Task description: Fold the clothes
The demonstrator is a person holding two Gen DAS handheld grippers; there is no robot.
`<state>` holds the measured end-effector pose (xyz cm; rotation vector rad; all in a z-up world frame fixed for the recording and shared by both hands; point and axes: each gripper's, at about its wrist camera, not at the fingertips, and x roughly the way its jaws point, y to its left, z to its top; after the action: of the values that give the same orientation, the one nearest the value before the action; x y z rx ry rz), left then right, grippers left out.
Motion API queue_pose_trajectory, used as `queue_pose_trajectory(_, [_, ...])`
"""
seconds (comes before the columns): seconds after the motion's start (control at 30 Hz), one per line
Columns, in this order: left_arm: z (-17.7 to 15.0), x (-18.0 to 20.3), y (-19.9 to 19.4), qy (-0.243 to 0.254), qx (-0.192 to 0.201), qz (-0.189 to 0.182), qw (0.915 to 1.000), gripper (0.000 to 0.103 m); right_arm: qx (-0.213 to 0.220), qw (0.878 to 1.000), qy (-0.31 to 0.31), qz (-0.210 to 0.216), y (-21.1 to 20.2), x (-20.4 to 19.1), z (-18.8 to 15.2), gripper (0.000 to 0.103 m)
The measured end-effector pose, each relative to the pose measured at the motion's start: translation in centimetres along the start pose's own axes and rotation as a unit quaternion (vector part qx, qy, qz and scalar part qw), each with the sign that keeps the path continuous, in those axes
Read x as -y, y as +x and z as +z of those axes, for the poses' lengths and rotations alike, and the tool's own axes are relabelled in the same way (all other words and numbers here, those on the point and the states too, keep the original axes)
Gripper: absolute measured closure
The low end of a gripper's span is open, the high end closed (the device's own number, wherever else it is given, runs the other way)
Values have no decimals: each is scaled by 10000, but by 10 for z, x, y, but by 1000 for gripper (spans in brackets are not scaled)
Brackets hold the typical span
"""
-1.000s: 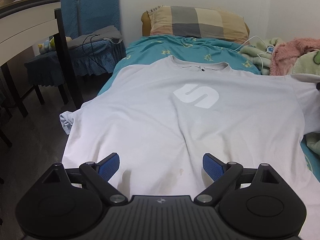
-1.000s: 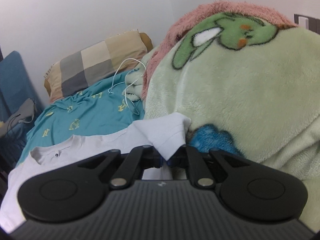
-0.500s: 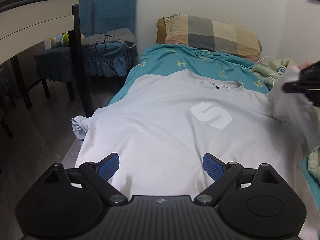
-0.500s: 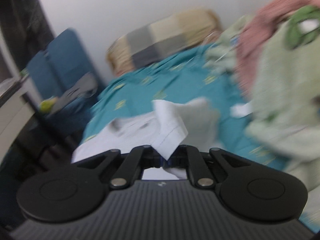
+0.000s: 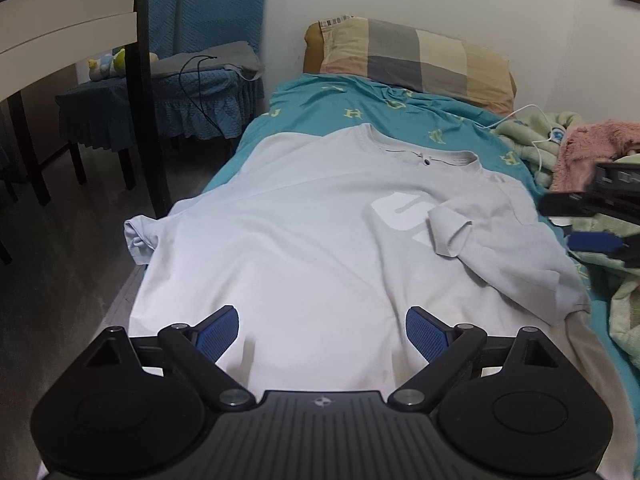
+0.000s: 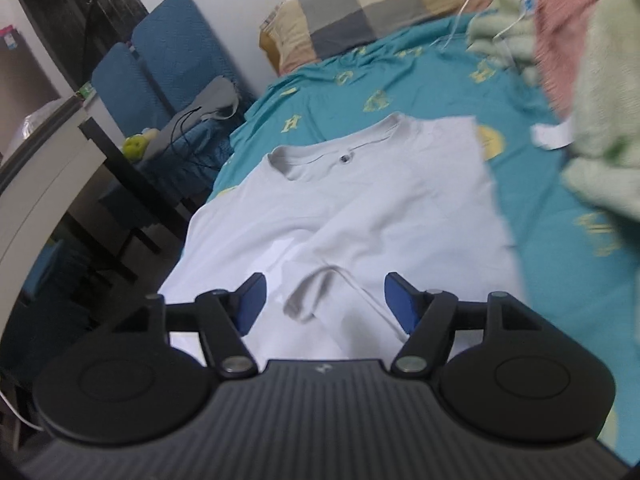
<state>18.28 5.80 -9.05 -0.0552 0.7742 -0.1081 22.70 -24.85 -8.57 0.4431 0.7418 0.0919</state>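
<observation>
A white T-shirt [image 5: 304,248] with a white S print lies face up on the teal bed sheet [image 5: 360,116]. Its right sleeve [image 5: 452,228] is folded inward over the chest; the left sleeve [image 5: 138,236] hangs at the bed's left edge. My left gripper [image 5: 322,326] is open and empty over the shirt's lower part. My right gripper [image 6: 324,300] is open just above the folded sleeve [image 6: 316,292] and holds nothing. It also shows in the left wrist view [image 5: 592,220] at the right edge.
A checked pillow [image 5: 408,60] lies at the head of the bed. Green and pink fleece blankets [image 5: 560,152] and a white cable pile up on the right. A blue-covered chair [image 5: 192,80] and a table [image 5: 60,40] stand left of the bed.
My right gripper carried the right sleeve inward over the chest, then opened and let it go. The sleeve now rests on the shirt. The left gripper stayed open.
</observation>
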Motion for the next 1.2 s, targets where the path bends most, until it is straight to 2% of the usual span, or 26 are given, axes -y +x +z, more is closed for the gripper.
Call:
queue_pose_trajectory(0.13, [-4, 5, -1, -110, -58, -301, 9995, 11, 22, 9994, 182, -303, -62, 5, -25, 34])
queue_pose_trajectory(0.27, [-10, 7, -4, -319, -139, -666, 9972, 11, -4, 9986, 487, -210, -102, 16, -54, 34])
queue_pose_trajectory(0.37, [-15, 7, -7, -468, -167, -828, 9953, 11, 175, 9972, 692, -206, -111, 31, -52, 34])
queue_pose_trajectory(0.57, [-5, 29, 11, -266, -240, -944, 9949, 18, 534, 9923, 1100, -199, -130, 61, -49, 34])
queue_pose_trajectory(0.73, [24, 58, 56, -486, -278, -1170, 9916, 29, 625, 9865, 1500, -195, -131, 89, -46, 34])
queue_pose_trajectory(0.9, [52, 89, 112, -766, -275, -1111, 9905, 36, 519, 9792, 1955, -182, -119, 119, -44, 34])
queue_pose_trajectory(0.97, [61, 97, 132, -880, -280, -1028, 9904, 42, 494, 9759, 2123, -87, -116, 127, -43, 34])
queue_pose_trajectory(1.03, [68, 105, 148, -840, -266, -891, 9921, 57, 484, 9734, 2237, -46, -115, 133, -44, 34])
queue_pose_trajectory(1.13, [79, 119, 162, -436, -232, -599, 9970, 92, 444, 9701, 2386, -3, -113, 138, -45, 34])
queue_pose_trajectory(1.2, [91, 124, 164, -307, -135, -593, 9977, 95, 423, 9682, 2466, 16, -112, 140, -46, 34])
